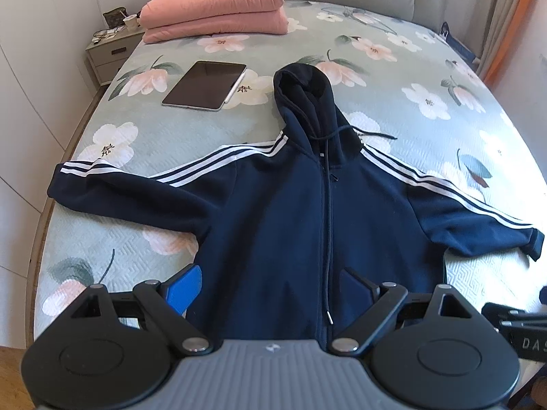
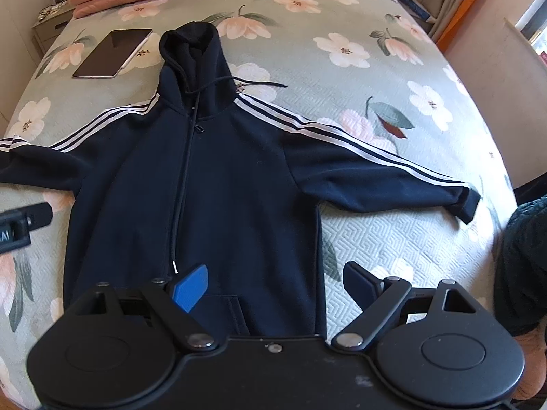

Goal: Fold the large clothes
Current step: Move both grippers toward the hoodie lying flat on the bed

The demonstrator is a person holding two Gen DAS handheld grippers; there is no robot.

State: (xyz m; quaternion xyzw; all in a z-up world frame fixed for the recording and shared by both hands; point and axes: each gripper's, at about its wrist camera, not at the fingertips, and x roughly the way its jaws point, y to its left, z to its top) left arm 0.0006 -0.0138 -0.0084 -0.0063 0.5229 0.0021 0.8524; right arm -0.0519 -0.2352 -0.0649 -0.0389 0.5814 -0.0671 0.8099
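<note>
Both grippers hover low over the hoodie's hem: the left gripper [image 1: 270, 285] with jaws spread wide and holding nothing, the right gripper [image 2: 273, 282] likewise wide and empty, straddling the hem's right edge. Spread flat and front-up on the floral bed [image 1: 427, 78], the navy hoodie [image 1: 290, 212] lies zipped, both sleeves stretched outward with 3 white stripes each, hood pointing toward the headboard. Beside the hood lies a tablet [image 1: 205, 85], and a folded pink quilt [image 1: 215, 3] sits farther back, near a nightstand [image 1: 109, 49].
</note>
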